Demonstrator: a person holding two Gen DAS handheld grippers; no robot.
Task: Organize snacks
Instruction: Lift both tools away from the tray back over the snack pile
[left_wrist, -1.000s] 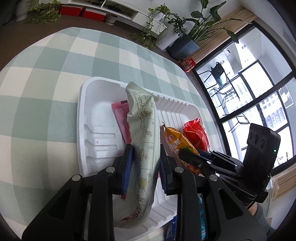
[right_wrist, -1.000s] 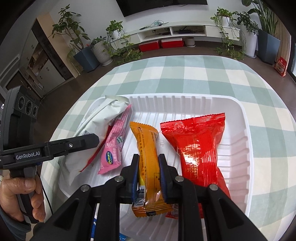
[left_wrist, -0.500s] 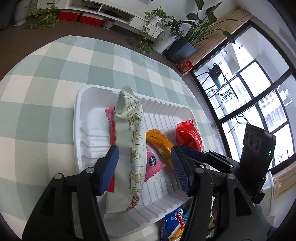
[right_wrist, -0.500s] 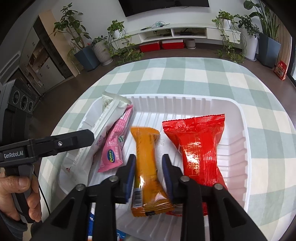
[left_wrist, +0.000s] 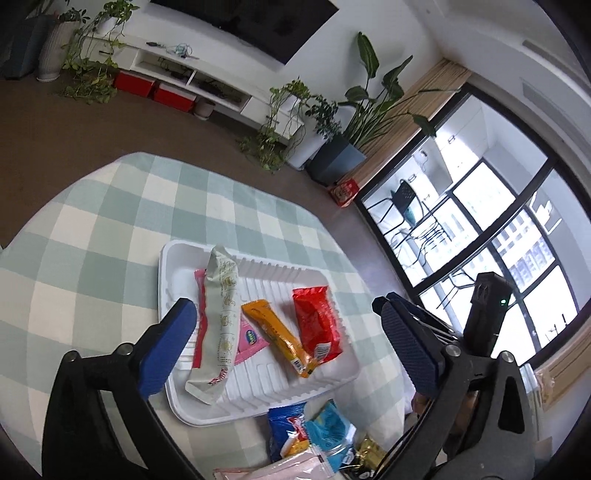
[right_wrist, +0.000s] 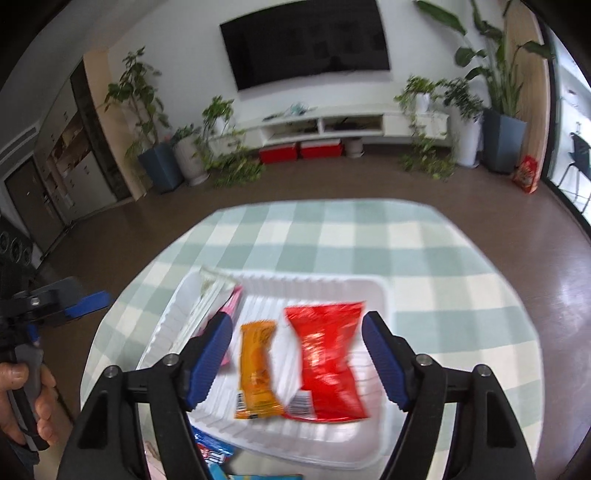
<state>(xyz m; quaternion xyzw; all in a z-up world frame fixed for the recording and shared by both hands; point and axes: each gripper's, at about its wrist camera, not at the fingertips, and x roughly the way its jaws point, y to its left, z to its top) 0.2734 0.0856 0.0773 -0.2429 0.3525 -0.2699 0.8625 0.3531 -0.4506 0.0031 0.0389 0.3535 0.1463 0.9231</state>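
OK, left wrist view: my left hand-held gripper (left_wrist: 284, 343) is hanging above the white tray (left_wrist: 168, 295), jaws opening wide, nothing between the pads. The tray is sitting on the table (left_wrist: 110, 221), on its green checked cloth. In it, left to right: a pink packet (left_wrist: 251, 338) partly under a long pale green packet (left_wrist: 223, 325), an orange bar (left_wrist: 275, 334), a red packet (left_wrist: 317, 325). More snacks are lying loose on the cloth just beside the tray's near edge, including a blue bag (left_wrist: 325, 430). My right hand-held gripper (left_wrist: 417, 332) is showing at the right.

Right wrist view, blurred: my right hand-held gripper (right_wrist: 297, 363) is hovering over the same tray (right_wrist: 382, 295), jaws opening, clamping nothing. The orange bar (right_wrist: 256, 373) and the red packet (right_wrist: 327, 362) are lying side by side below the gap, and the pink packet (right_wrist: 232, 301) is peeking out behind the left finger (right_wrist: 208, 360). My left hand (right_wrist: 22, 402) is gripping the other tool's handle at the far left.
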